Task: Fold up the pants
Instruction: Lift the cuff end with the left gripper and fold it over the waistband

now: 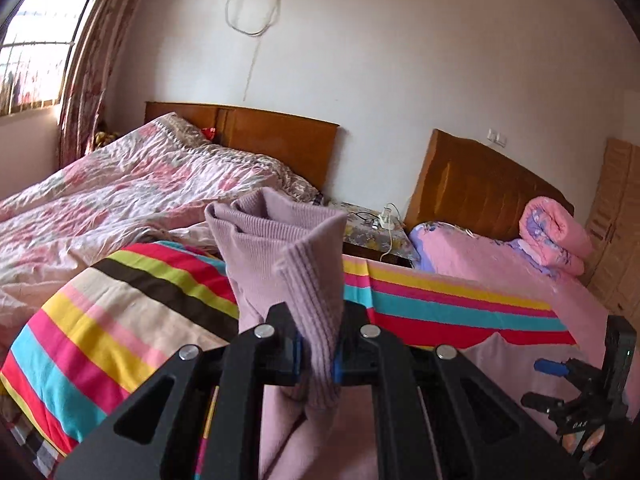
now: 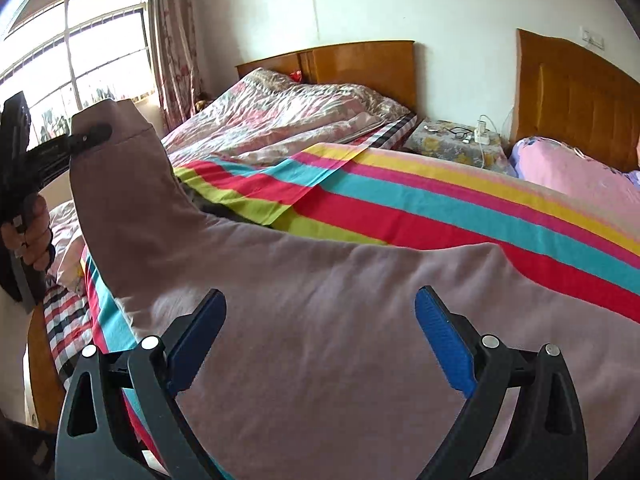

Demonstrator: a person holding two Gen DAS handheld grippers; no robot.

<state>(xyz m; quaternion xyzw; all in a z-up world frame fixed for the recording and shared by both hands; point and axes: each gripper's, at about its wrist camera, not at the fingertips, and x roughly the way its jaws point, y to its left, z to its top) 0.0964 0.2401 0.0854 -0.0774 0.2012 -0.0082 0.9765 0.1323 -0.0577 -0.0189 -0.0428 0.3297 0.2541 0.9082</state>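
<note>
The mauve knit pants point(image 2: 328, 304) lie across a bright striped sheet point(image 2: 440, 208) on the bed. My left gripper point(image 1: 318, 356) is shut on the ribbed cuff of one pant leg point(image 1: 276, 240), which sticks up past the fingers. The right wrist view shows this leg point(image 2: 120, 184) lifted high at the left, with the left gripper point(image 2: 92, 136) and a person's hand point(image 2: 32, 228) on its handle. My right gripper point(image 2: 320, 320) stands open over the wide part of the pants, with nothing pinched between its blue pads point(image 2: 444, 344). It also shows at the lower right of the left wrist view as the right gripper point(image 1: 556, 380).
A floral quilt point(image 1: 120, 184) covers the bed's far side below a wooden headboard point(image 1: 280, 136). A nightstand point(image 2: 452, 140) with a power strip and cables stands between the beds. A rolled pink blanket point(image 1: 556, 232) lies on the second bed. A window point(image 2: 80, 52) with a curtain is at the left.
</note>
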